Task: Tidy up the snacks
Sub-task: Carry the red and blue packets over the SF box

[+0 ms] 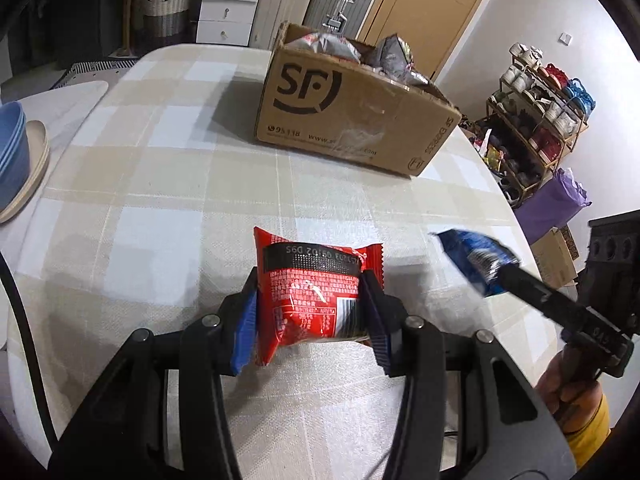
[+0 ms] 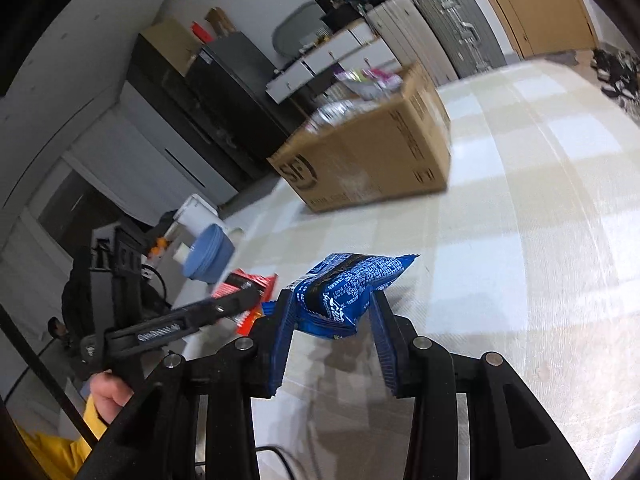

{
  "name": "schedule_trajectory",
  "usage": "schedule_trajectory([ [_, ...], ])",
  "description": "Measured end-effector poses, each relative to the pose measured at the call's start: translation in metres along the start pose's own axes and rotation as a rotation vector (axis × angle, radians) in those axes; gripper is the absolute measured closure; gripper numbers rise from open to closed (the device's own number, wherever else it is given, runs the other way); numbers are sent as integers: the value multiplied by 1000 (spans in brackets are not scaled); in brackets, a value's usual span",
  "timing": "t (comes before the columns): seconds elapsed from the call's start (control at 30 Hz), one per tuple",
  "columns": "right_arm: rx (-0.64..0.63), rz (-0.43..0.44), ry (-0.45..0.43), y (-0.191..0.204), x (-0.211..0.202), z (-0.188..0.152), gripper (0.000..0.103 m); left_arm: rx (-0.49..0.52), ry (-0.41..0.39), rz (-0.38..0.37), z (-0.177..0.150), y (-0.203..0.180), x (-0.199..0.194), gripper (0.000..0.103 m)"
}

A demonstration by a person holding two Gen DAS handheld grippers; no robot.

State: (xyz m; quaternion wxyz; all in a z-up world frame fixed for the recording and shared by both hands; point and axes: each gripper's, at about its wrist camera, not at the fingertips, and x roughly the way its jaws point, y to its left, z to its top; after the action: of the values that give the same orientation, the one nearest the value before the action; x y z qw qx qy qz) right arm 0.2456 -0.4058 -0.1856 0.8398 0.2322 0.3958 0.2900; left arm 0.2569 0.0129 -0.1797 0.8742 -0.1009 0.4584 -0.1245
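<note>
The left claw (image 1: 310, 304) is closed partway on a red packet (image 1: 312, 300), its blue pads pressing the packet's two sides and holding it clear of the counter (image 1: 160, 184), which wears a checked cloth. In the left wrist view the packet sits at 6 o'clock, and a cardboard box (image 1: 352, 116) stands on the counter at 12 o'clock, open at the top with more wrapped snacks heaped inside.

The right claw (image 2: 334, 312) is likewise closed partway on a blue packet (image 2: 344, 288), gripped by both sides above the cloth. In the left wrist view this blue packet shows at 3 o'clock, well apart from the box. In the right wrist view the box lies at 12 o'clock, and blue bowls (image 2: 210, 254) stand at 9 o'clock.
</note>
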Motion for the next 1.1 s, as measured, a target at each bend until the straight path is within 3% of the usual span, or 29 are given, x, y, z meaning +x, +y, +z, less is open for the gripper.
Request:
schedule_trajectory([
  [0.37, -133, 75, -120, 57, -33, 70, 65, 57, -91, -15, 47, -29, -49, 59],
  [0.57, -143, 94, -171, 63, -42, 113, 65, 103, -136, 2, 87, -44, -66, 59],
  [0.87, -155, 71, -206, 57, -36, 184, 65, 132, -156, 26, 163, -52, -61, 59],
  [1.1, -108, 49, -181, 29, 6, 223, 65, 146, -143, 66, 223, -58, -27, 59],
])
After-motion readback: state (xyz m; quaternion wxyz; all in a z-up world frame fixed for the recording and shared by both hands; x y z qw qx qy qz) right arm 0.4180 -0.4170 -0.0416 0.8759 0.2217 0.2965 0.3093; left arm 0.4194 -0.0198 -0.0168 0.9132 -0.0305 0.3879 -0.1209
